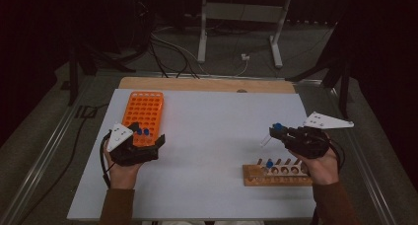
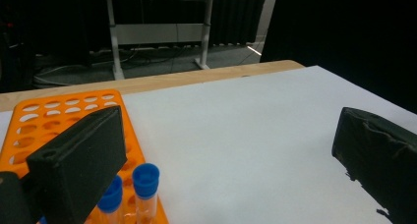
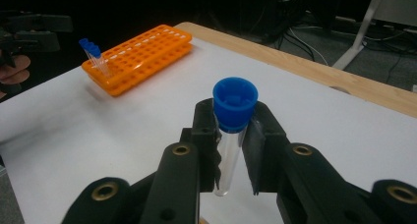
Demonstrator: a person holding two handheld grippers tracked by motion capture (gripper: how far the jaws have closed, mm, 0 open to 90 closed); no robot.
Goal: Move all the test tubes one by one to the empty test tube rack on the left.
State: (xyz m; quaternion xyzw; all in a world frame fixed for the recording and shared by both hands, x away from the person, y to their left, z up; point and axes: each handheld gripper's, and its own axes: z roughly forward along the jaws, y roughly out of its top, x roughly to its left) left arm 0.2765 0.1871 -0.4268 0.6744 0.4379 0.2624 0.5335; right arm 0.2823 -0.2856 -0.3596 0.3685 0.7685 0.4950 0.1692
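A clear test tube (image 3: 231,140) with a blue cap (image 3: 235,103) sat clamped between the jaws of the right gripper (image 3: 231,155), held above the white table (image 1: 212,136) just beyond the wooden tube rack (image 1: 276,175). That rack carried one more blue-capped tube (image 1: 269,164). Well apart, at the table's left, the left gripper (image 1: 140,151) hovered with its jaws spread wide and nothing between them, just beside the near end of the orange rack (image 1: 144,114), where two blue-capped tubes (image 2: 145,184) stood upright.
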